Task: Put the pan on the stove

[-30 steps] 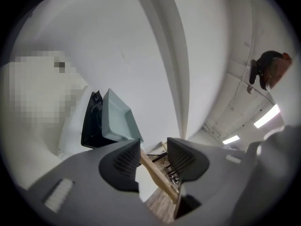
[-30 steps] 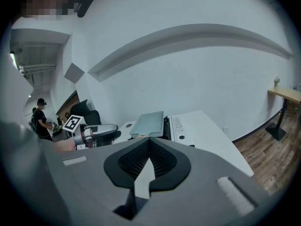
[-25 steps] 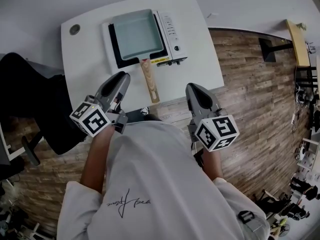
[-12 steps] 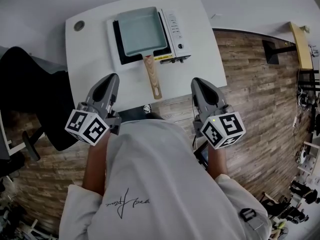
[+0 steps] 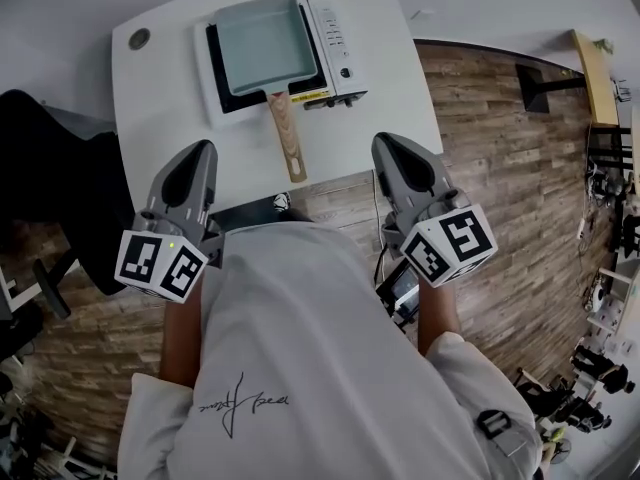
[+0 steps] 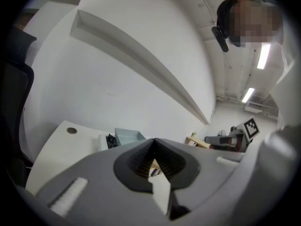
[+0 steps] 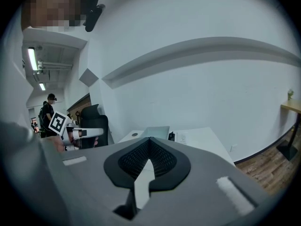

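There it was: the pan sat on the stove, flat on the black top at the 12 o'clock end of the table, and nothing touched it. Its handle ran out past the stove's front edge toward 6 o'clock, a shade toward 5, above bare tabletop. The stove's control strip lay along the pan's 3 o'clock side.

Both grippers hung well back by the table's near edge, close to the person's chest. The left gripper was at the pan's 7 o'clock, well apart from the handle, with its tips aimed toward 12. In the left gripper view the fingers were pressed together at the tips with nothing between them, and the pan showed small beyond. The right gripper was at the pan's 5 o'clock, near the table's corner, with the wooden floor just past it. Its fingers were pressed tip against tip as well, and empty. A black chair stood off the table at 9 o'clock.
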The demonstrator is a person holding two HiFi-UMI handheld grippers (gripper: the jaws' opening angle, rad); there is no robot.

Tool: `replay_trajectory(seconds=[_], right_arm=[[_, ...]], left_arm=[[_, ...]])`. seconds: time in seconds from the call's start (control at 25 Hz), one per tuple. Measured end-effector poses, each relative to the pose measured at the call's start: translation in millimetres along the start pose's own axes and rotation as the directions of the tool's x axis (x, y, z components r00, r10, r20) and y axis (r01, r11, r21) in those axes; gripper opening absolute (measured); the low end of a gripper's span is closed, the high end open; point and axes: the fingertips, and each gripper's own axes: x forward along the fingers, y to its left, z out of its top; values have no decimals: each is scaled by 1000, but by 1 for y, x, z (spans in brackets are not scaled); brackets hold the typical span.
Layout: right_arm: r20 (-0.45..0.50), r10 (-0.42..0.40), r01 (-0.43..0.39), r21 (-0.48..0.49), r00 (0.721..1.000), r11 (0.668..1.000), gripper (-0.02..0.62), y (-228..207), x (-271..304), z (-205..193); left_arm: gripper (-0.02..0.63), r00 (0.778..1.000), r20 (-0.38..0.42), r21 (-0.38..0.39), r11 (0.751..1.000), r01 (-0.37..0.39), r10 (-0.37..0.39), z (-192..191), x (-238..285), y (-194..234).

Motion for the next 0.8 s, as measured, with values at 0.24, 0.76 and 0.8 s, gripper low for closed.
replay_trajectory(seconds=[0.24,0.76,0.8], right_arm=[[-9,49,-49,-30,999,998,-5,7,-2,5],[-67,74,-78,-72,995,994,-5,12,-2,-7],[-71,73,-78,-73,995,994,-5,12,-3,-8]], left_arm=[[54,1000,12,-17,1000,-1,2,0,1,-4],[21,995,-45,-59,995,-87,84,-22,-1,10],[21,996,-47,-58,995,-81,78,-24,0,8]])
